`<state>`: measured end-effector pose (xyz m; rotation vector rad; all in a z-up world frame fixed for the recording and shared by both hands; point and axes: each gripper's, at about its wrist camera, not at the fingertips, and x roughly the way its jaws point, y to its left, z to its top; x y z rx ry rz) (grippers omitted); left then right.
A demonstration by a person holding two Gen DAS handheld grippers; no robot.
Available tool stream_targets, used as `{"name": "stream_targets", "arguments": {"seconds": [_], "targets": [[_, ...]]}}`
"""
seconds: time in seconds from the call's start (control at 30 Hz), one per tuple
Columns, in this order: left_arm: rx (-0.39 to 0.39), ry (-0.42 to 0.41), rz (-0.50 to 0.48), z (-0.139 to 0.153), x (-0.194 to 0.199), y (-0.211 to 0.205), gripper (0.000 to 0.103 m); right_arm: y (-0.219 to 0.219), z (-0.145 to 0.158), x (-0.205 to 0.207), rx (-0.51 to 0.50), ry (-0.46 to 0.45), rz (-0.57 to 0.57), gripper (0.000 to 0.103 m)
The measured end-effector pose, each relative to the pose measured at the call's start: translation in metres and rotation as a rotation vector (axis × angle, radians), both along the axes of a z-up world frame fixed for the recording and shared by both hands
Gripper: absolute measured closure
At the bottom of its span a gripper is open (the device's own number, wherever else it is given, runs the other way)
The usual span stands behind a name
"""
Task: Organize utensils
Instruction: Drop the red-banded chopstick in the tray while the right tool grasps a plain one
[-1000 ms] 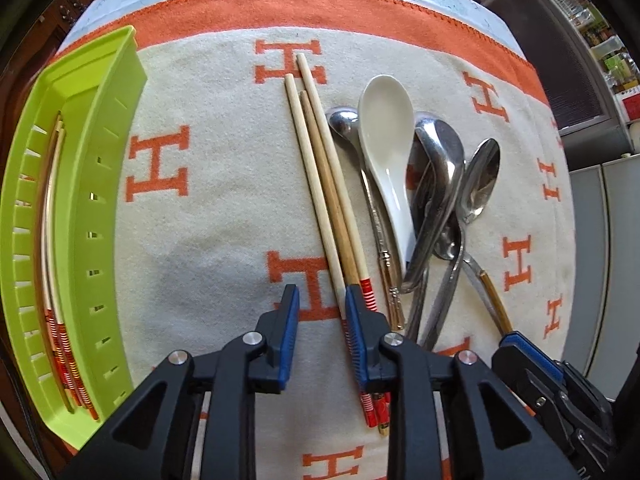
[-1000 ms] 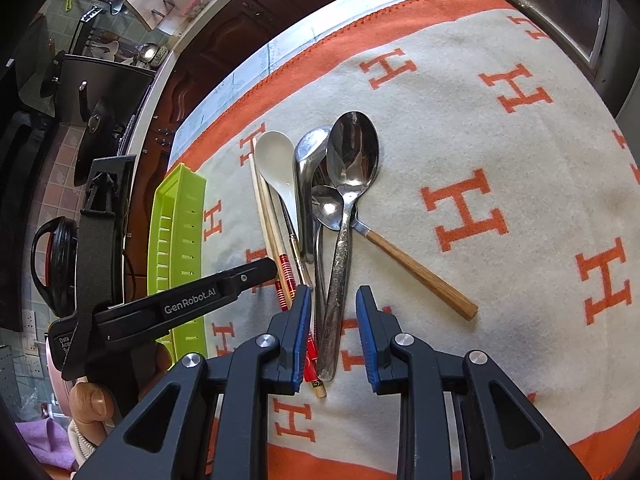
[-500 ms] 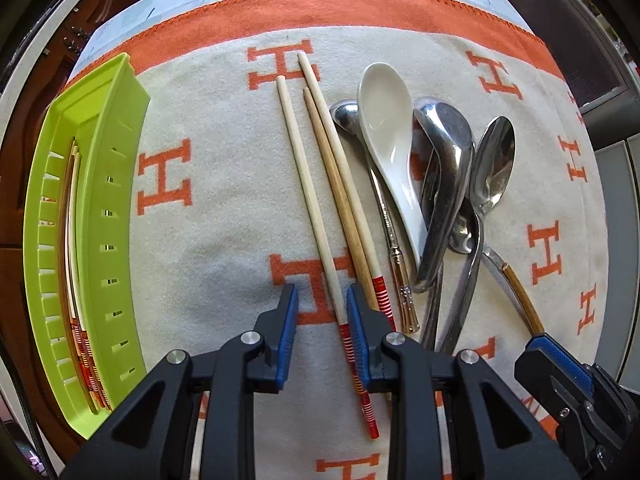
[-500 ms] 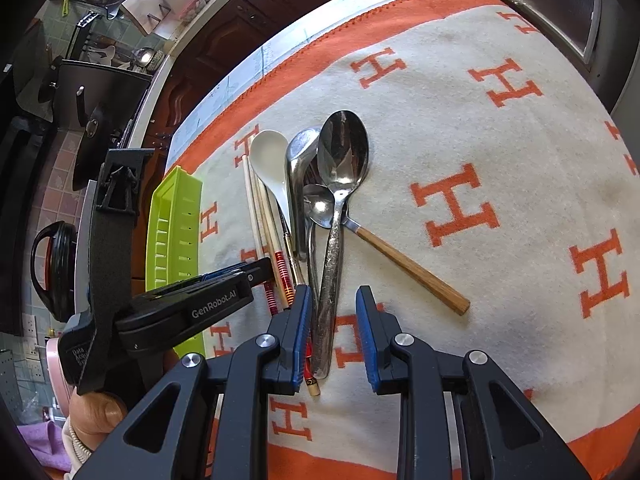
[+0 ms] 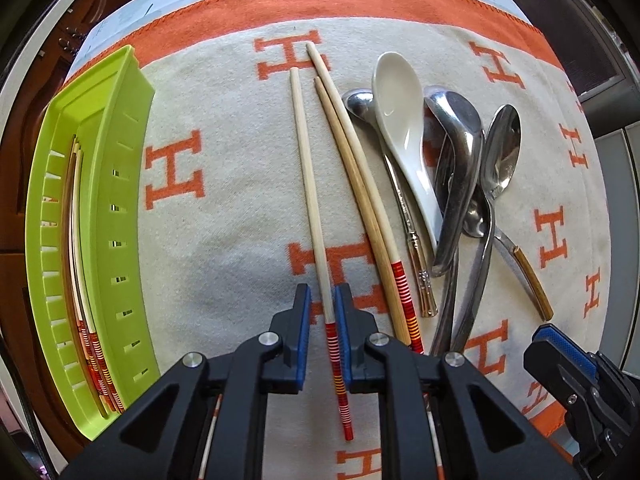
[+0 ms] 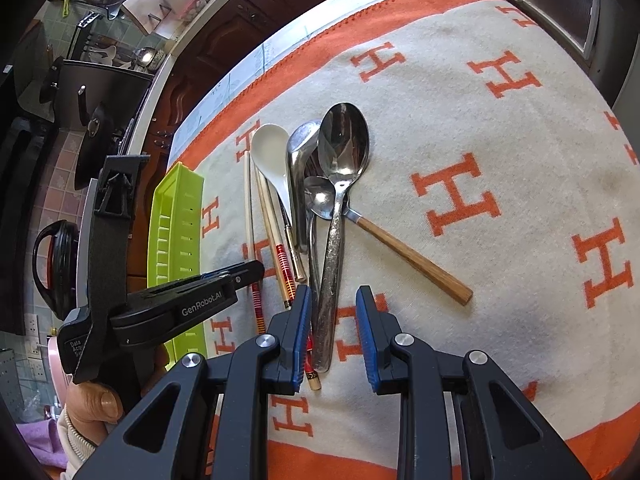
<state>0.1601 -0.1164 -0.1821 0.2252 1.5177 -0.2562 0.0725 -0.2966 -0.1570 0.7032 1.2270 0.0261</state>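
Closing around a single chopstick (image 5: 316, 216) lying on the blanket (image 5: 224, 240), the left gripper (image 5: 322, 304) is nearly shut, so a lift toward the green tray (image 5: 132, 208) far leftward is called for, while the right gripper (image 6: 332, 312) hangs half-open and empty.

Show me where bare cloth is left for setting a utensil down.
Free: the strip between the tray and the lone chopstick, and the wide cloth beyond the wooden-handled spoon. Crowded: the spoon pile and the chopstick pair beside it.
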Motion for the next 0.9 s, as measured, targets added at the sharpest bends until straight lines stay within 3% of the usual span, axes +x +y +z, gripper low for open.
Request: {"name": "stream_targets", "arguments": {"seconds": [0.3, 0.6, 0.9], "targets": [[-0.091, 0.061, 0.036, 0.007, -0.009, 0.021, 0.1, 0.011, 0.001, 0.003, -0.001, 0.012, 0.03, 0.079], [-0.192, -0.014, 0.06, 0.069, -0.027, 0.081, 0.1, 0.059, -0.009, 0.039, -0.018, 0.069, 0.174, 0.081], [-0.195, -0.084, 0.145, 0.099, -0.02, 0.161, 0.1, 0.095, -0.025, 0.072, -0.109, 0.137, 0.229, 0.082]]}}
